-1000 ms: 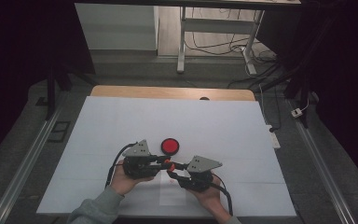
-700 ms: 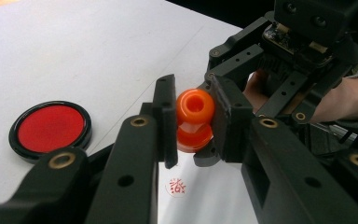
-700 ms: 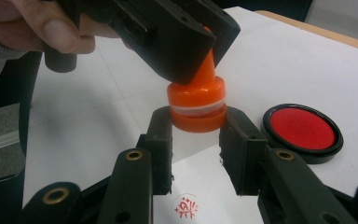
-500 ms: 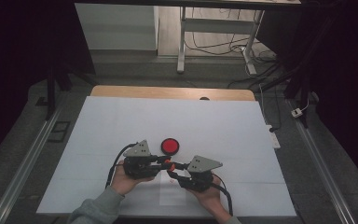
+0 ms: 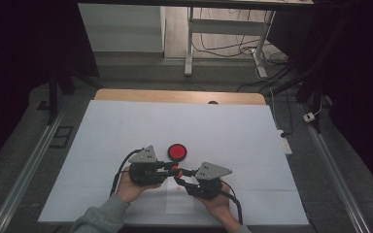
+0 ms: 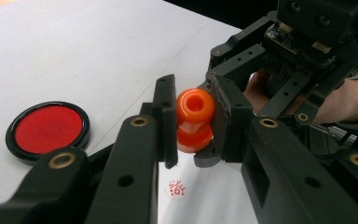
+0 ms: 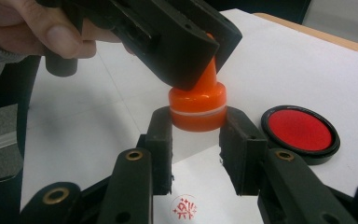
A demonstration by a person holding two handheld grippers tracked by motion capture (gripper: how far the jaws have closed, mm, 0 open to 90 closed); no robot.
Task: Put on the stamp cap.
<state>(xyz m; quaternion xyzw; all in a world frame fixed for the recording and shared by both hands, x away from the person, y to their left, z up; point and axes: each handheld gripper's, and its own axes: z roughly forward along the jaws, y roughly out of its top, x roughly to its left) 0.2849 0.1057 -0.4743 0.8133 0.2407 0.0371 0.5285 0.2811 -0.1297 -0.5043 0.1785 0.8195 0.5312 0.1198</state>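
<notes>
An orange stamp (image 5: 175, 170) hangs just above the white table, held from both sides. In the left gripper view my left gripper (image 6: 193, 119) is shut on the stamp's rounded handle (image 6: 195, 105). In the right gripper view my right gripper (image 7: 197, 140) is shut on the stamp's wide lower part (image 7: 197, 112), which has a thin white seam around it. From above, the left gripper (image 5: 171, 168) and right gripper (image 5: 179, 176) meet tip to tip at the near middle of the table. A round red ink pad (image 5: 177, 152) in a black rim lies just beyond them.
A red stamped mark (image 7: 184, 208) sits on a paper sheet (image 5: 179, 206) directly under the stamp. The white table top (image 5: 233, 131) stretches away to a wooden strip (image 5: 175, 95) at the back. Metal rails run along both sides on the floor.
</notes>
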